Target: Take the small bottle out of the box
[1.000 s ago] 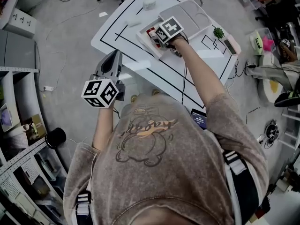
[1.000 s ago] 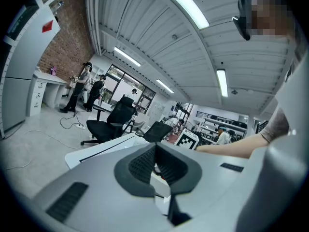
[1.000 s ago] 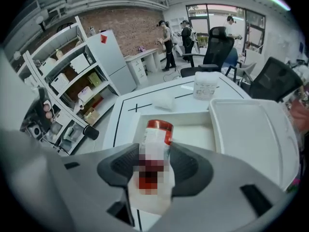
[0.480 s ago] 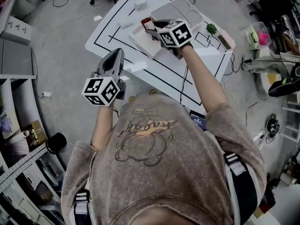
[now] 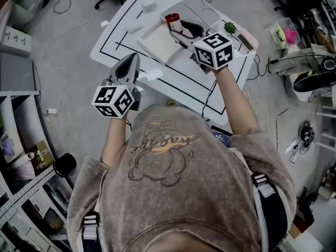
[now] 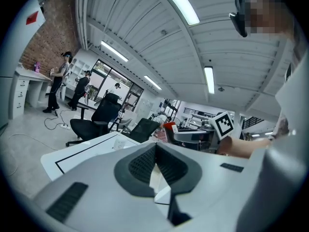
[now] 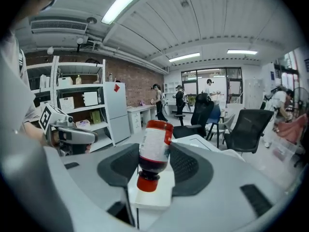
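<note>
Small bottle (image 5: 174,22), red-capped, in the head view clamped in the right gripper (image 5: 179,28), over the far side of the open white box (image 5: 156,41) on the white, black-lined counter (image 5: 118,35). Left gripper (image 5: 129,63) near the counter's near edge, well apart from box and bottle, pointing toward them. Small green item (image 5: 229,27) farther right on the counter.

In the left gripper view, left gripper (image 6: 155,146) clenched, pad tips touching, nothing between. Beyond, right gripper's marker cube (image 6: 223,123) above the counter (image 6: 82,151).

In the right gripper view, right gripper (image 7: 154,161) grasping the small bottle (image 7: 154,149) by its body, pads pressing both sides. Bottle tilted, red cap (image 7: 147,182) toward the camera, dark liquid inside, white label. Left gripper (image 7: 72,137) visible at left.
</note>
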